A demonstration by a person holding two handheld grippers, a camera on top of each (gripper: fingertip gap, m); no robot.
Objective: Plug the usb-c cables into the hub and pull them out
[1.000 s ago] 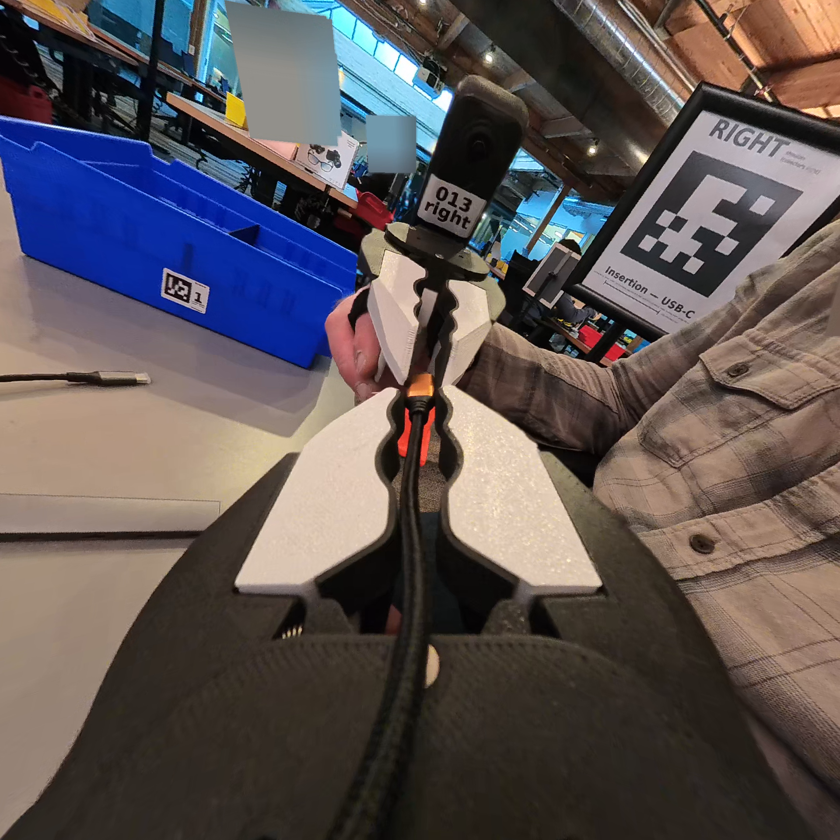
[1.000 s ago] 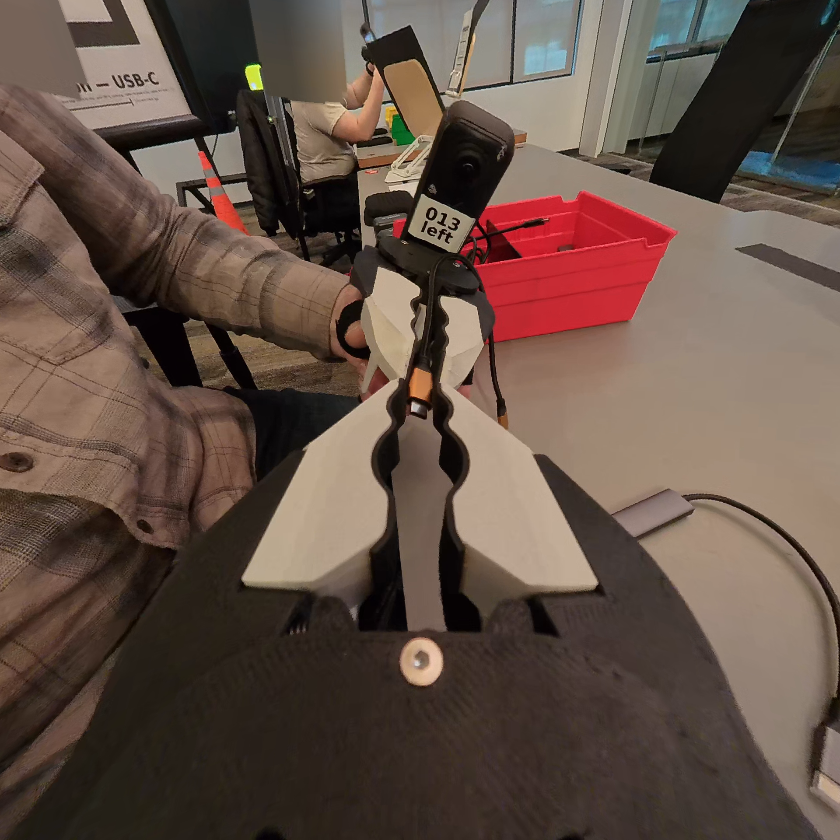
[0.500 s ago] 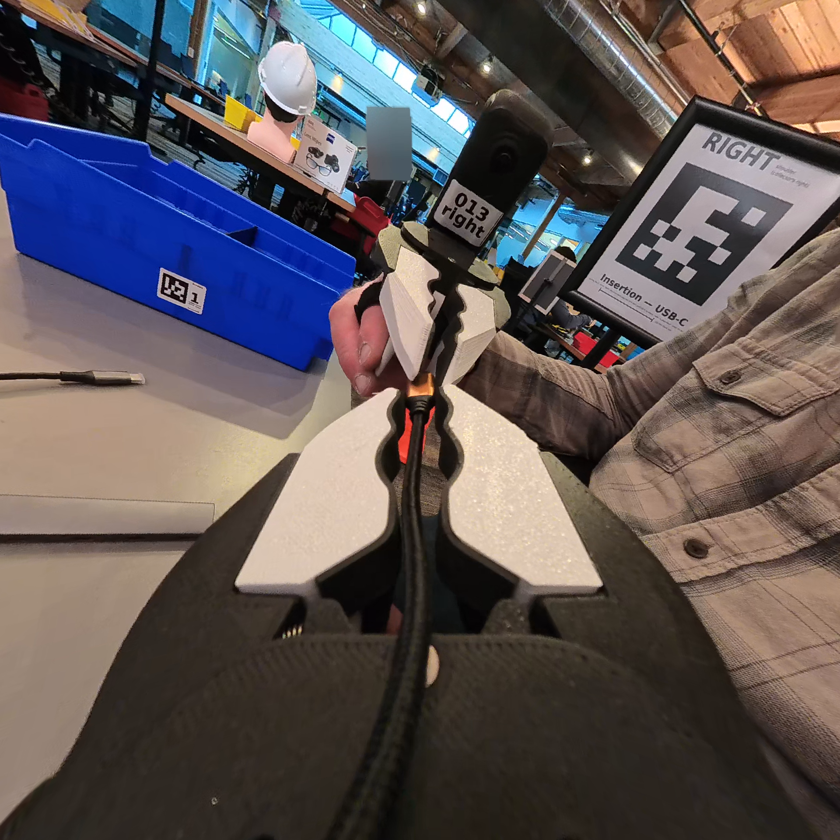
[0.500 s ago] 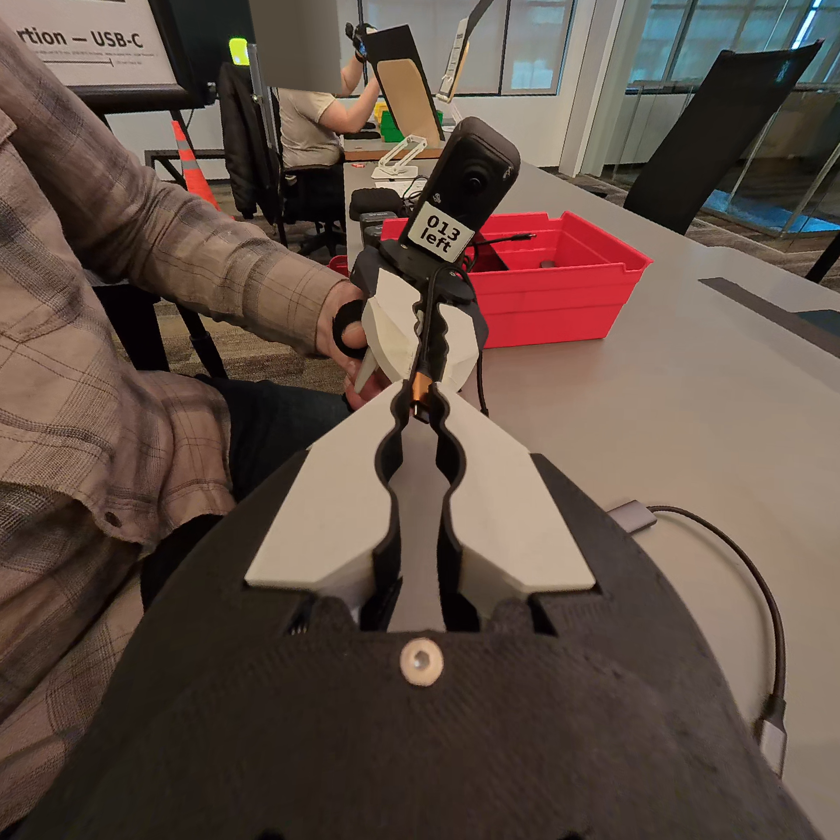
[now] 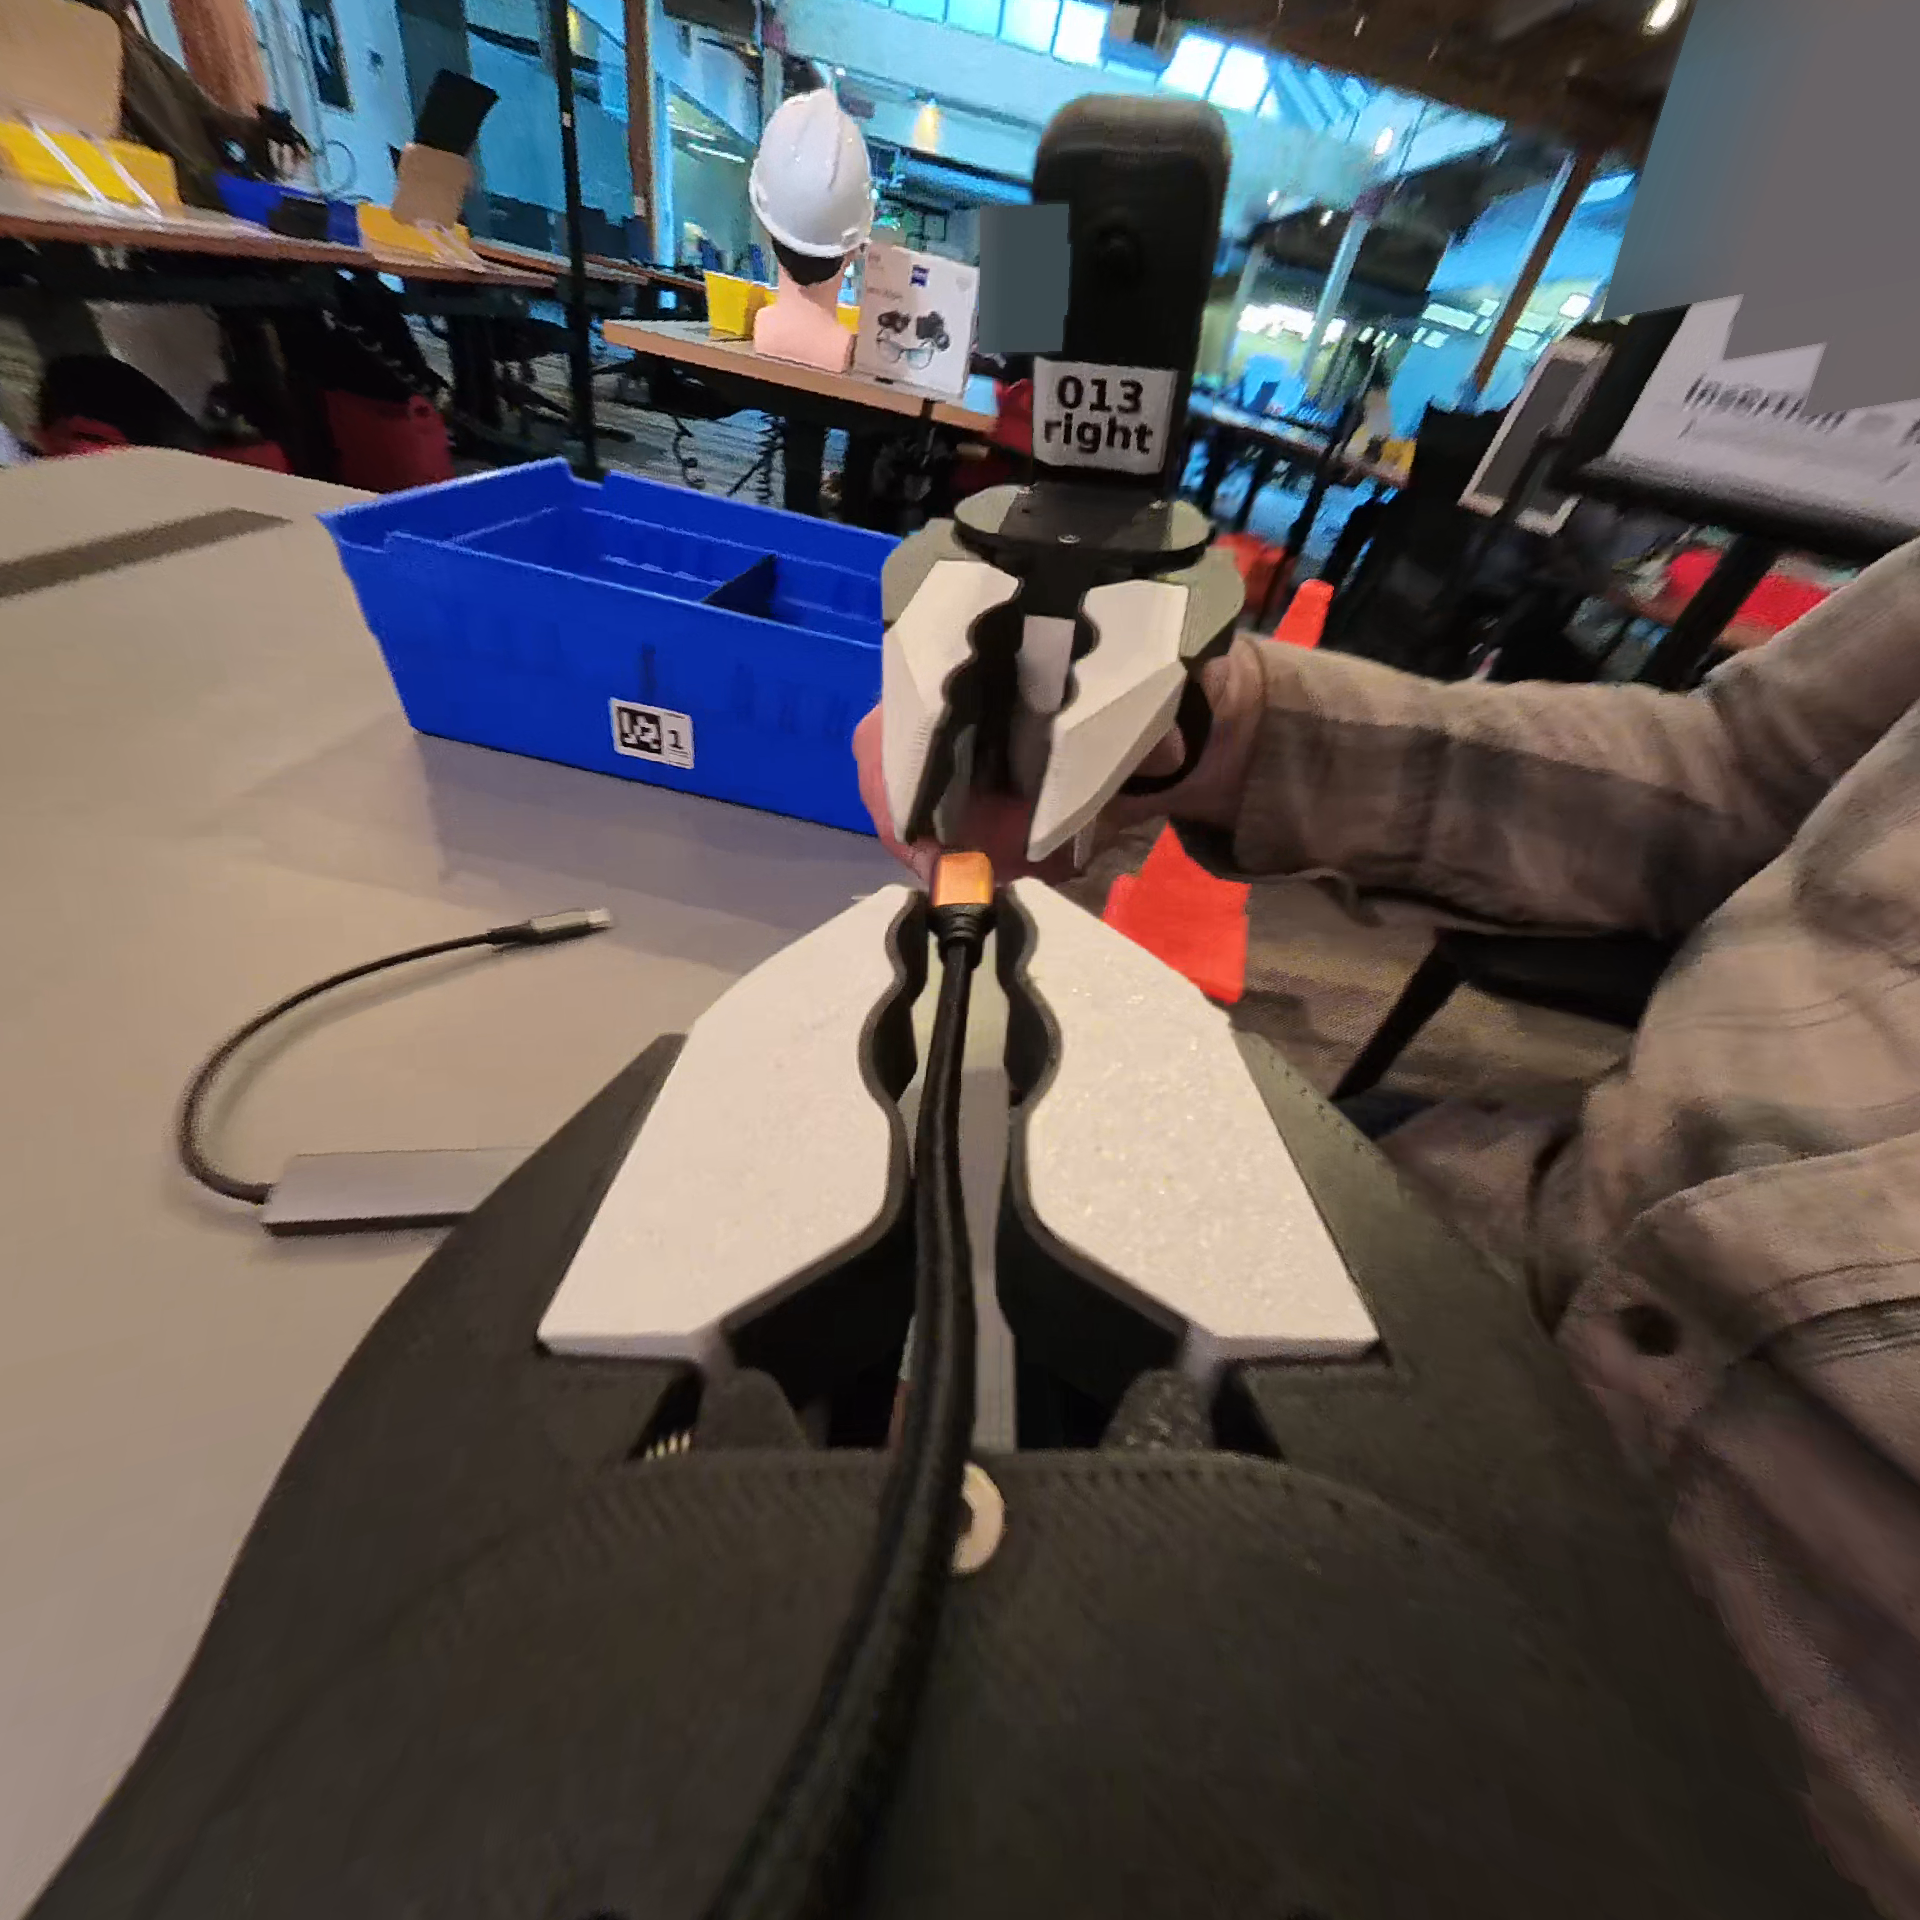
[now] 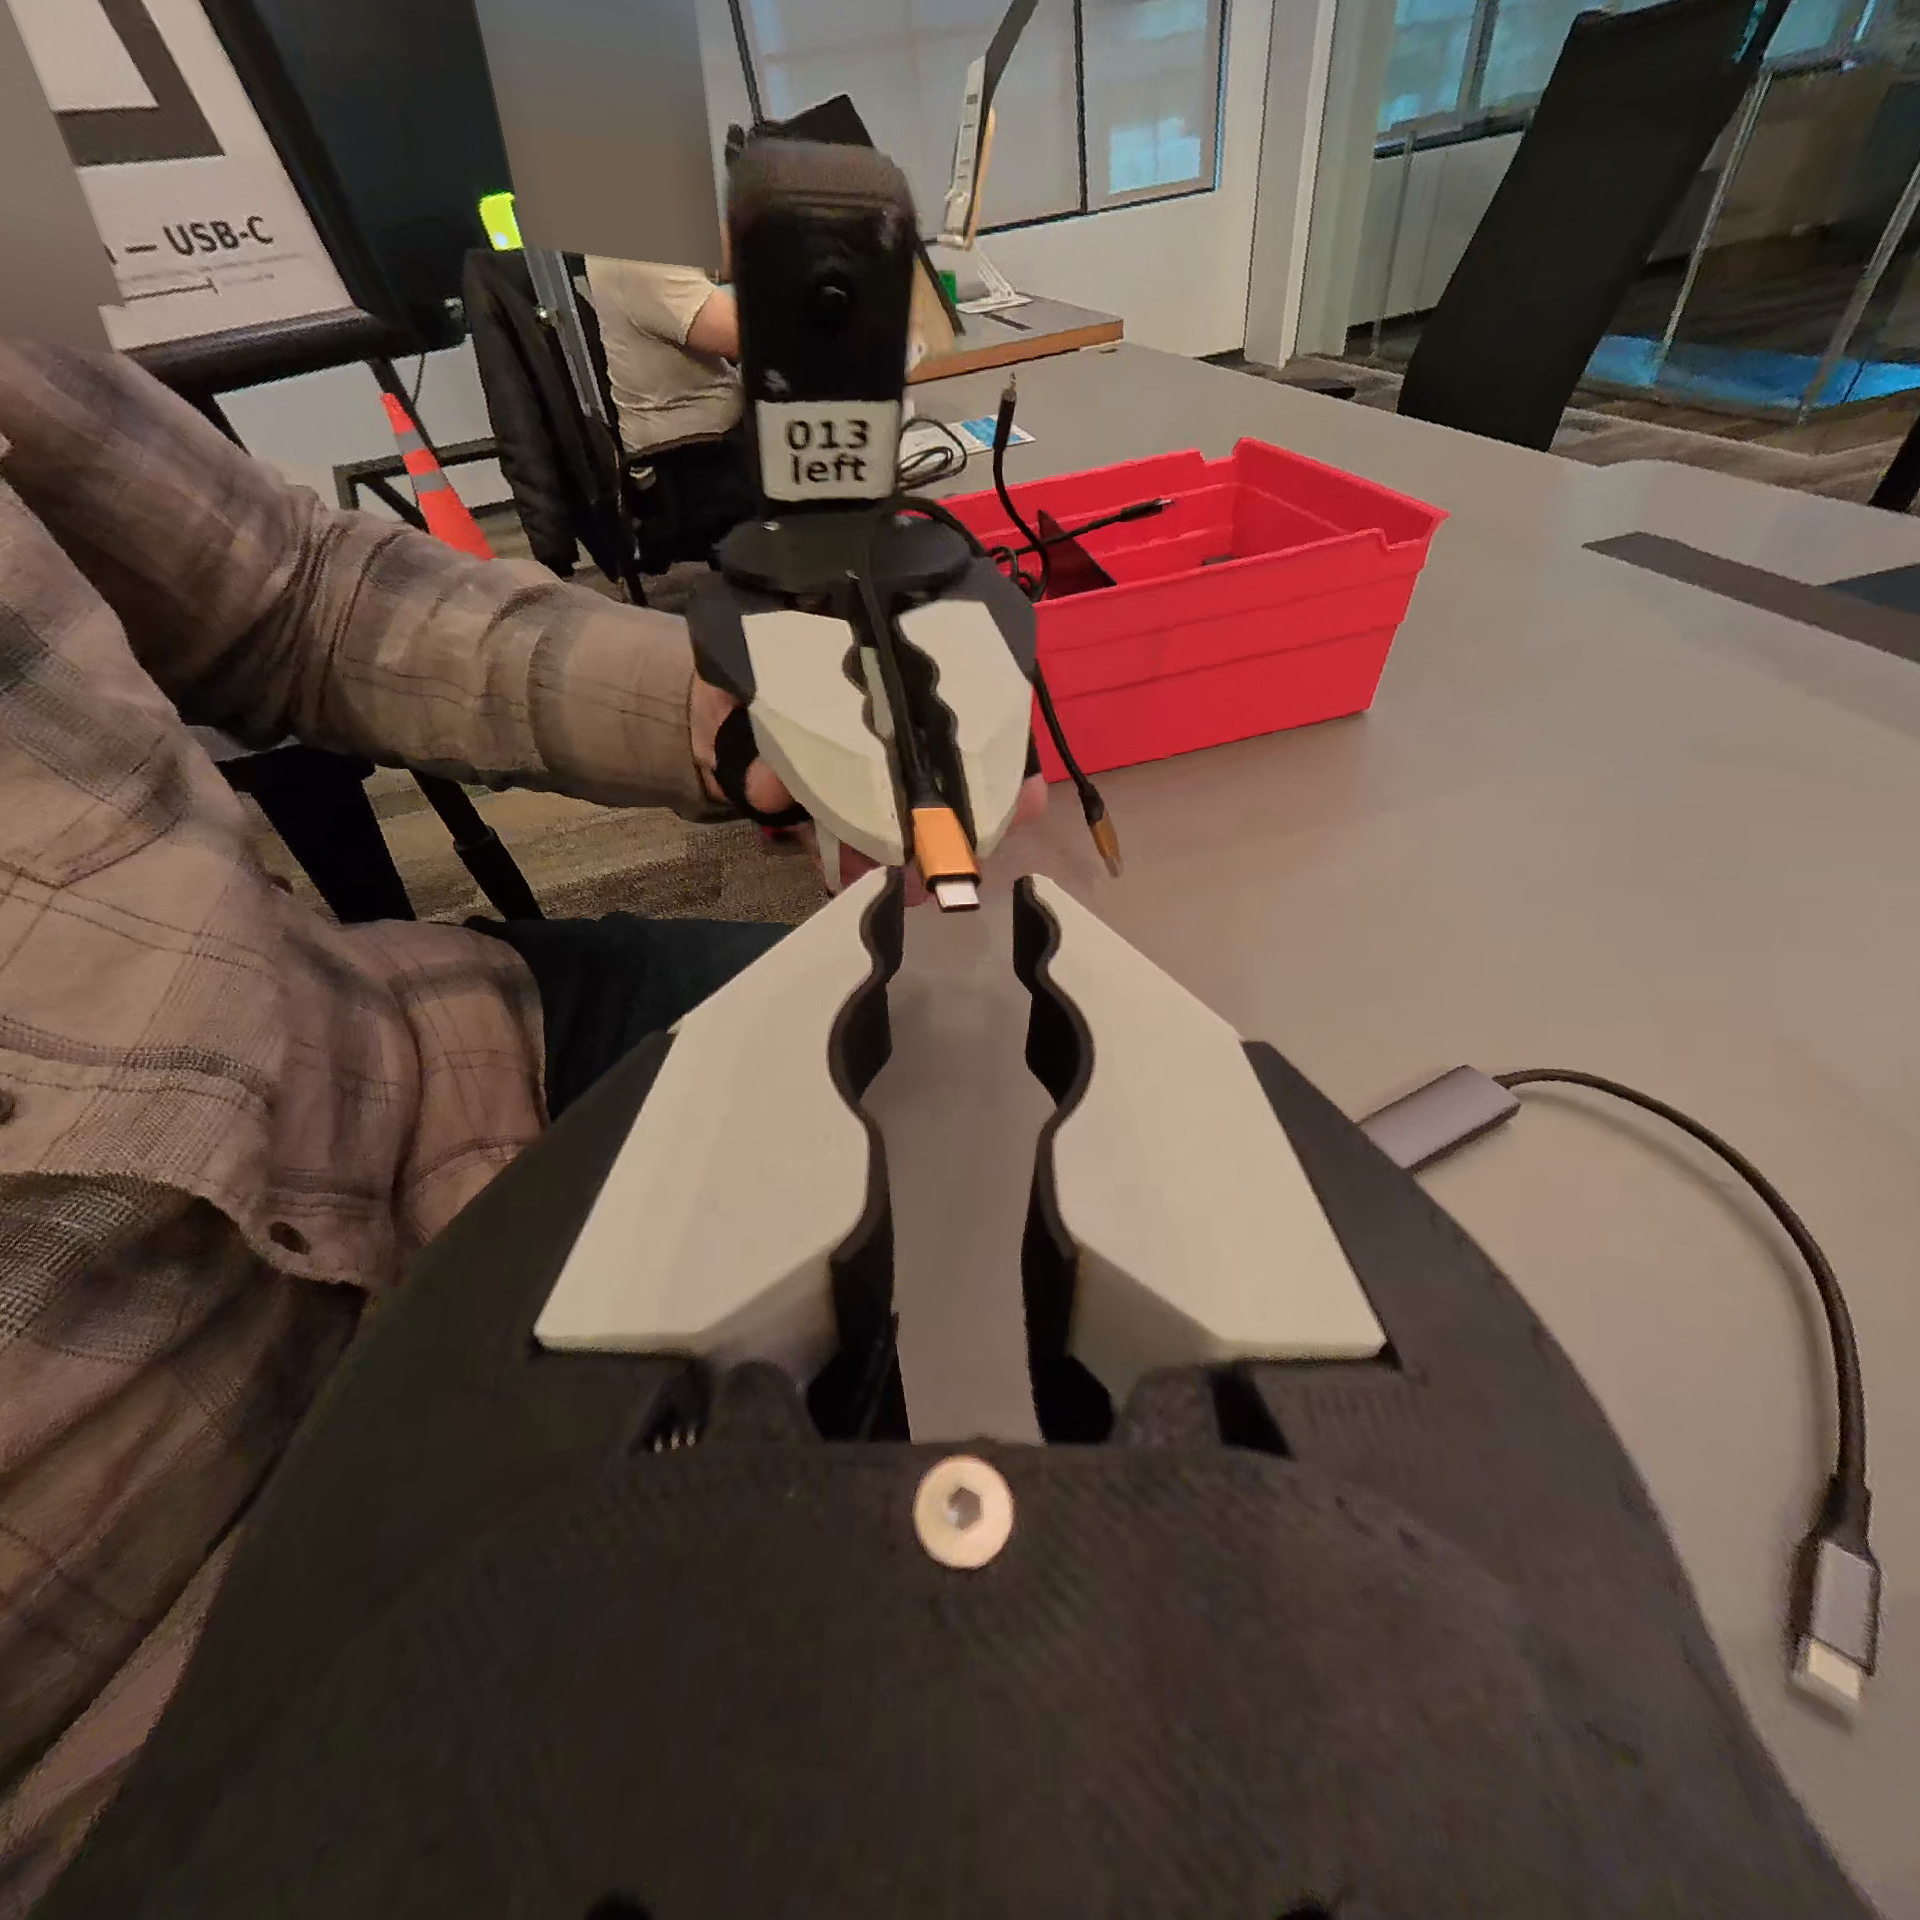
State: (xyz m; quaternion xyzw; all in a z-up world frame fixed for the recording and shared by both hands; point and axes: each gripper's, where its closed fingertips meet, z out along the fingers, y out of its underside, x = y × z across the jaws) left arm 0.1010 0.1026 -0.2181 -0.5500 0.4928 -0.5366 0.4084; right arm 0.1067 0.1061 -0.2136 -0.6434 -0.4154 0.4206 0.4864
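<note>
A: We are looking at the usb-c cable (image 5: 940, 1122): a black braided cord ending in an orange metal plug (image 6: 943, 844) with a silver tip, running down the middle of the left gripper (image 5: 961, 894), whose white fingers are pinching it just behind the plug.

B: In the right wrist view we are seeing that plug pointing toward 6 o'clock, just off the tips of the right gripper (image 6: 954, 888), whose fingers are standing apart with nothing between them.

A: The hub (image 5: 400, 1184), a flat grey metal slab with its own short cord, is lying on the grey table (image 5: 208, 831) at 9 o'clock. A blue bin (image 5: 623, 623) is sitting at 11 o'clock.

B: A second ago the right fingers were closed around the plug tip; now they are spread and clear of it, and both grippers are tilting lower, bringing the hub into view.
</note>
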